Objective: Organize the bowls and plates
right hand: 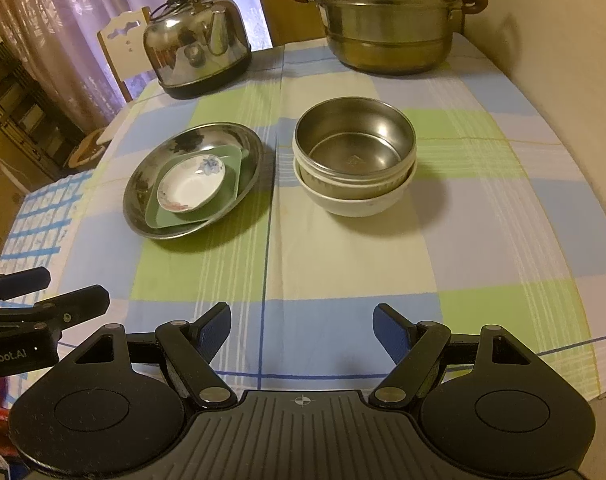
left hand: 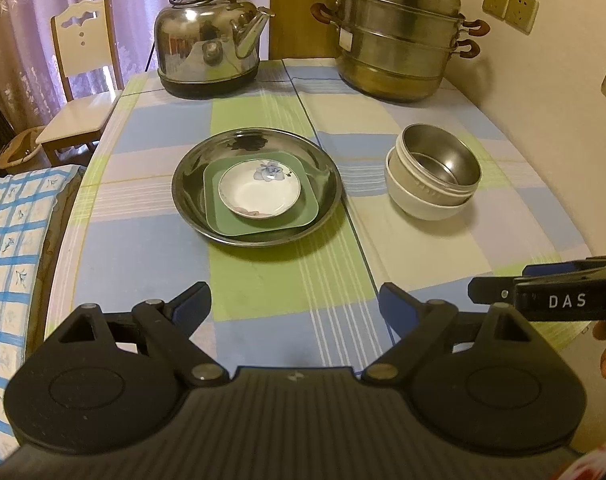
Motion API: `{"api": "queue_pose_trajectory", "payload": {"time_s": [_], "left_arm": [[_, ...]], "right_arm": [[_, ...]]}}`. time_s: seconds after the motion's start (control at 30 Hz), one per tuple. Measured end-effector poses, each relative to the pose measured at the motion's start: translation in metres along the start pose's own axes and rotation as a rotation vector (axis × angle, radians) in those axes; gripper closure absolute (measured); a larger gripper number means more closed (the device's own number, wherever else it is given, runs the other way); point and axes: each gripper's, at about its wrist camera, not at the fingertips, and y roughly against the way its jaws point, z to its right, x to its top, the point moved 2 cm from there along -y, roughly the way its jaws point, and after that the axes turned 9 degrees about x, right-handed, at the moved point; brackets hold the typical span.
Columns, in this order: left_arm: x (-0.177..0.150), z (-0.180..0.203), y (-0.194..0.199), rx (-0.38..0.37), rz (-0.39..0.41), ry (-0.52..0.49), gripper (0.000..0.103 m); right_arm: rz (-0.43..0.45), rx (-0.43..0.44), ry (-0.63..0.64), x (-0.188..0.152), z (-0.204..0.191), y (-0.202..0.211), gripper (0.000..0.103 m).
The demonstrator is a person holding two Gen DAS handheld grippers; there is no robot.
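Plates sit stacked at mid-table: a steel plate (left hand: 259, 196) holds a green square plate (left hand: 219, 208), and on that rests a small white dish (left hand: 259, 189) with a blue flower. To their right, apart from them, are the bowls: a steel bowl (right hand: 355, 146) nested, slightly tilted, in a white bowl (right hand: 353, 200); there may be a third rim between them, though the view is too coarse to be sure. All stand on a checked cloth (right hand: 343, 272) of blue, green and cream. At the far edge a kettle (left hand: 209, 46) stands on the left and a stacked steamer pot (left hand: 399, 40) on the right. A chair (left hand: 85, 92) stands beyond the table's left side.

Both claws hover over the near edge, well short of the dishes. Left gripper (left hand: 295, 304) has its jaws spread wide, with nothing between them. Right gripper (right hand: 302, 328) is likewise spread and empty.
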Motion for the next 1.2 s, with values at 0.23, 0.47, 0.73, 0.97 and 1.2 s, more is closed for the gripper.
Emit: {"api": "queue_pose_trajectory", "payload": {"time_s": [0.23,0.47,0.73,0.97,1.2], "left_arm": [[0.007,0.009,-0.006,0.000,-0.007,-0.005,0.013],[0.021,0.026,-0.017,0.012,-0.018,-0.003,0.013],[0.042,0.054,-0.041,-0.010,-0.049,0.023,0.014],[0.079,0.080,-0.065,-0.071,-0.024,0.051,0.014],[0.109,0.110,-0.105,-0.062,-0.029,0.056,0.023]], "right_arm": [[-0.008,0.006,-0.033,0.005,0.012,-0.001,0.025],[-0.005,0.017,-0.045,0.022,0.034,-0.003,0.025],[0.001,0.032,-0.063,0.046,0.074,-0.002,0.025],[0.052,0.054,-0.056,0.089,0.107,-0.005,0.025],[0.049,0.066,-0.034,0.126,0.125,-0.036,0.026]]}}
